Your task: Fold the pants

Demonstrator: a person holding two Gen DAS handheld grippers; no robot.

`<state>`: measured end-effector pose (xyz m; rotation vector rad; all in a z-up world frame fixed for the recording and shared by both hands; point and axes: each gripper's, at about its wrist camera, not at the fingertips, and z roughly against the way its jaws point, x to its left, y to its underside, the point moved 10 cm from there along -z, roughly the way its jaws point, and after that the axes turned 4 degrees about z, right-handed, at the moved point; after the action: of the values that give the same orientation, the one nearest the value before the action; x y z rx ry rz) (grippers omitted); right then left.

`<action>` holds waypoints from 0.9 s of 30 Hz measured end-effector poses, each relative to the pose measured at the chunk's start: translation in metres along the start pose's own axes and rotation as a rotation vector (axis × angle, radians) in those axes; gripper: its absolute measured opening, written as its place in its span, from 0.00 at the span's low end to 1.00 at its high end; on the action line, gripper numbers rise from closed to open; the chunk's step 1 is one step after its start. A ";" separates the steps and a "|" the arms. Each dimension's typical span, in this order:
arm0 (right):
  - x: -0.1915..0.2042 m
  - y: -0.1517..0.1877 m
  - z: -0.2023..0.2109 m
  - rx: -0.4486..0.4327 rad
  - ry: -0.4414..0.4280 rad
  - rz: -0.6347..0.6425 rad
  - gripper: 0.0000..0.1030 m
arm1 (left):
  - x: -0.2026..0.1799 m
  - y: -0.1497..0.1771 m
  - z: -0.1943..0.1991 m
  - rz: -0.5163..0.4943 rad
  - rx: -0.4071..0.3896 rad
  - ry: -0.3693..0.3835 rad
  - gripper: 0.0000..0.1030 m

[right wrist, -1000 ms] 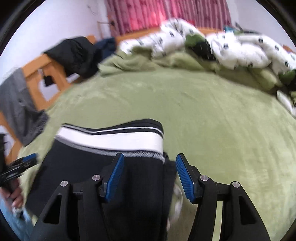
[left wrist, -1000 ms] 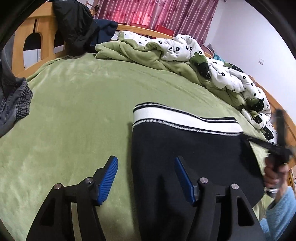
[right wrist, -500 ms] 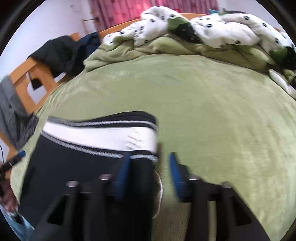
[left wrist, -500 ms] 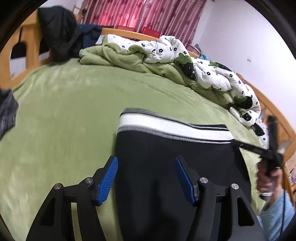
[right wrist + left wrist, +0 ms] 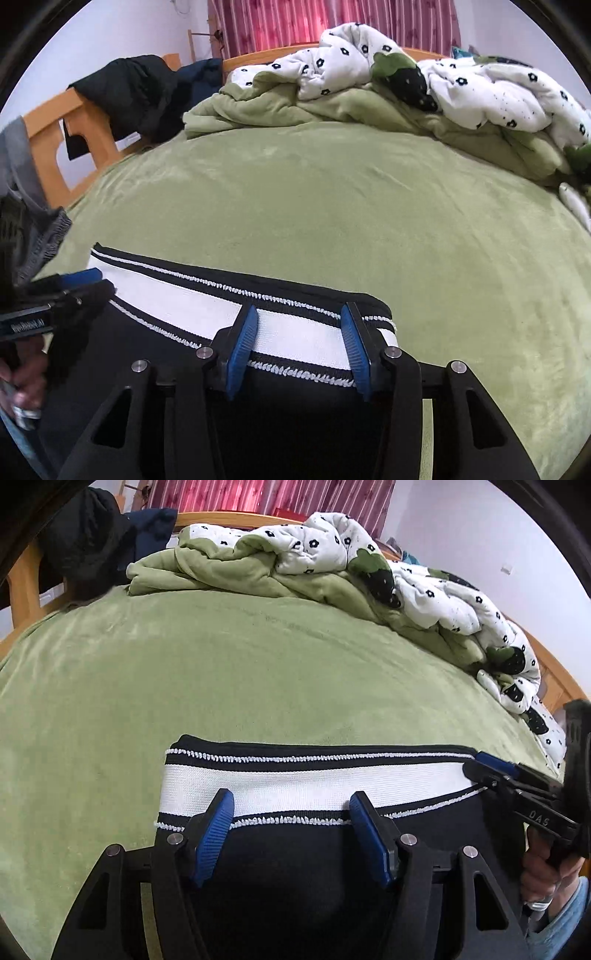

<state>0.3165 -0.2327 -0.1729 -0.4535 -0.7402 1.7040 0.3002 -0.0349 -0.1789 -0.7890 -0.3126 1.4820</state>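
Observation:
Black pants (image 5: 295,871) with a white striped waistband (image 5: 314,779) lie flat on the green bedspread (image 5: 221,672). My left gripper (image 5: 291,801) is open. Its blue pads (image 5: 212,834) stand apart over the left part of the waistband, with flat cloth between them. In the right wrist view the same gripper (image 5: 86,280) shows at the waistband's left end. My right gripper (image 5: 299,314) is open above the right end of the waistband (image 5: 177,299), its right finger at the corner. It also appears as the right gripper (image 5: 489,770) in the left wrist view, held by a hand (image 5: 543,871).
A crumpled white flowered and green duvet (image 5: 369,576) is heaped along the far side and right. A dark jacket (image 5: 140,92) hangs on the wooden bed frame (image 5: 48,140). A grey garment (image 5: 37,229) lies at the left edge. Open green bedspread stretches beyond the waistband.
My left gripper has moved right and forward from the pants' left edge, and the waistband now lies between its jaws. The right gripper has advanced to the waistband's right corner.

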 end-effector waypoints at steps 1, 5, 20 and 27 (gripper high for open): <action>0.000 0.001 0.000 -0.006 0.006 0.010 0.45 | 0.001 0.000 -0.001 0.007 0.002 0.006 0.61; 0.003 0.003 -0.003 -0.006 0.028 0.029 0.45 | 0.003 0.000 -0.001 0.011 -0.008 0.012 0.60; 0.007 0.005 -0.005 0.004 0.054 0.058 0.47 | 0.005 0.000 -0.001 -0.003 -0.003 0.015 0.61; 0.001 0.011 0.012 0.078 0.057 0.012 0.47 | 0.016 0.037 0.021 -0.070 0.163 -0.016 0.61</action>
<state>0.3009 -0.2361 -0.1714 -0.4515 -0.6289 1.7176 0.2603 -0.0173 -0.1918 -0.6301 -0.2267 1.4287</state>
